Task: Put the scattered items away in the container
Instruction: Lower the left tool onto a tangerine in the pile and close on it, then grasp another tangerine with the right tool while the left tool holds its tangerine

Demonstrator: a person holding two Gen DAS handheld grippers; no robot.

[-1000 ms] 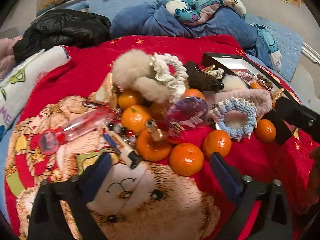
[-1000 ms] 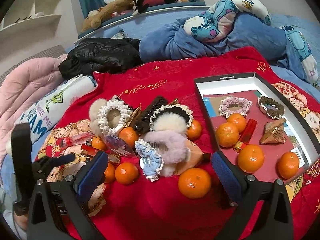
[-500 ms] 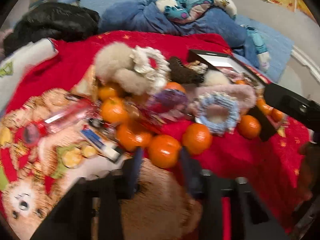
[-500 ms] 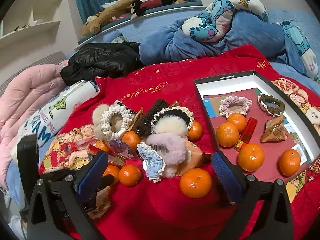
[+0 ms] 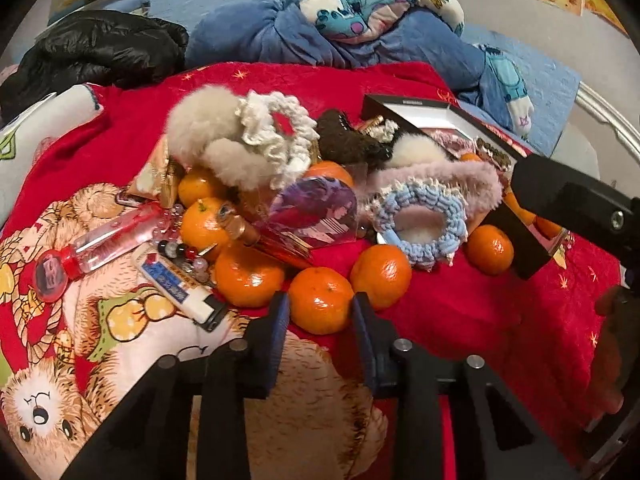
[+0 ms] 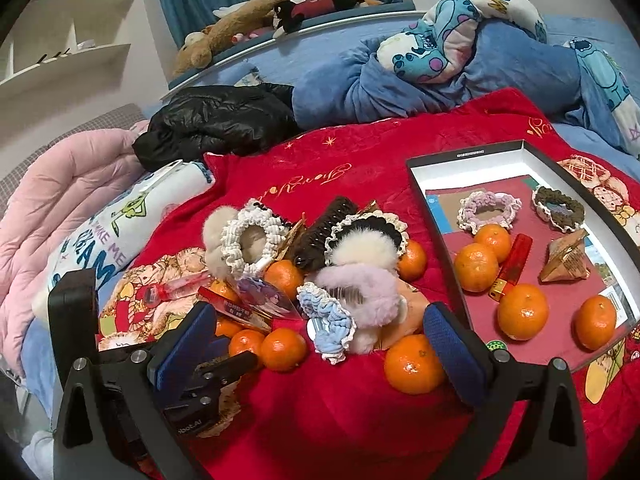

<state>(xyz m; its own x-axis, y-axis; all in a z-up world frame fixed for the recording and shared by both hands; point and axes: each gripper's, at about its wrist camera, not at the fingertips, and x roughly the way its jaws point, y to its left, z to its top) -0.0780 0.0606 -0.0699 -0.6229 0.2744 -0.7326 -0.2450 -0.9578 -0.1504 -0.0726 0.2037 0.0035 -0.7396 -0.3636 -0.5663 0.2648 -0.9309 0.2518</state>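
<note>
My left tongs [image 5: 320, 312] pinch a tangerine [image 5: 320, 300] at the near edge of the pile, a pad touching each side; it sits on the red blanket [image 5: 460, 312]. Just left of it lies another tangerine [image 5: 249, 276], just right a third [image 5: 381, 270]. A lighter [image 5: 176, 284] lies to the near left, a clear tube [image 5: 108, 240] beyond it.

My right tongs [image 6: 316, 334] hang spread wide, holding nothing, low over the blanket. A lone tangerine [image 6: 414, 364] sits just inside the right pad. Behind it is a blue scrunchie [image 6: 330, 320], touching a pink fur clip [image 6: 360, 284]. Farther back are a white scrunchie [image 6: 250, 236] and a dark claw clip [image 6: 320, 236].

To the right the box [image 6: 464, 155] lies open on the blanket, holding four tangerines, two scrunchies, a red clip [image 6: 512, 266] and a folded paper piece [image 6: 566, 256]. A black jacket [image 6: 216, 120] lies well behind.
</note>
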